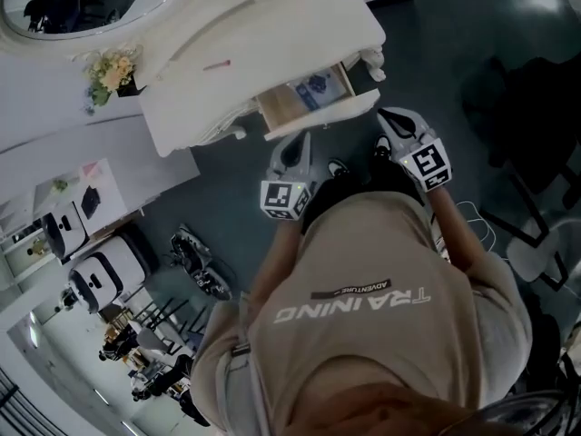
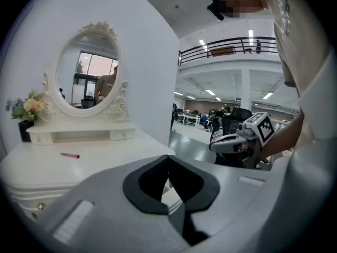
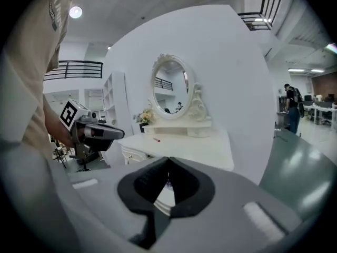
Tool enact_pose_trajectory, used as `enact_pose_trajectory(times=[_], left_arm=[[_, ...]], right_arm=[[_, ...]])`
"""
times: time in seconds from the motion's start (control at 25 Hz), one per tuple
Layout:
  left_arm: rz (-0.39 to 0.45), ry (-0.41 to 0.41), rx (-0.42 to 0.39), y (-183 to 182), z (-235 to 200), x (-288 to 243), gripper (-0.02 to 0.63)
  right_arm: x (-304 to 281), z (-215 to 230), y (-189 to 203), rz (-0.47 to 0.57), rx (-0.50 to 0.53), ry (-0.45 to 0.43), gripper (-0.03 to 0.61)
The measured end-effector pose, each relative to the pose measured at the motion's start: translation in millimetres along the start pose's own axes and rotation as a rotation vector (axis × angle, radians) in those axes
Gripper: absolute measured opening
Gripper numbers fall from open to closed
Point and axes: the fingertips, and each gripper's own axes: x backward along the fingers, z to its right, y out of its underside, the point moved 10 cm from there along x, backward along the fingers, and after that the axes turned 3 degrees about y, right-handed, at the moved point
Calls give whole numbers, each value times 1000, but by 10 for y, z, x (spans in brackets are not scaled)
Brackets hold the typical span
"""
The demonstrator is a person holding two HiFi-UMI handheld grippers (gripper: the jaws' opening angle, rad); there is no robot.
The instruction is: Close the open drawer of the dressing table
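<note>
Both closed grippers (image 1: pixel 294 149) (image 1: pixel 390 120) nr drawer (image 1: pixel 325 115) edge

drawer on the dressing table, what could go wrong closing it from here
1. The left gripper and right gripper sit at different points along the drawer front, fingers shut; an uneven push may skew and jam it.
2. A blue-and-white item lies inside; a hard shove could slide it about.
3. The thin pink item on the tabletop might roll from the jolt.
</note>
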Motion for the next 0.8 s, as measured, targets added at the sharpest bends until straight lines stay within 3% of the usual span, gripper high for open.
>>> enact_pose_trajectory(times=[0.16, 0.4, 0.68, 0.8], left_arm=[[-28, -90, 38, 51, -116, 78, 1], [-44, -182, 109, 234, -354, 190, 2], [-49, -173, 160, 457, -782, 210, 2], [-83, -141, 175, 606, -1067, 243, 2]], right_arm=[[-223, 73, 114, -58, 3, -89, 5], [-527, 56, 64, -112, 20, -149, 5], [-950, -10, 140, -210, 61, -165, 5], [-1186, -63, 257, -279, 10, -145, 5]])
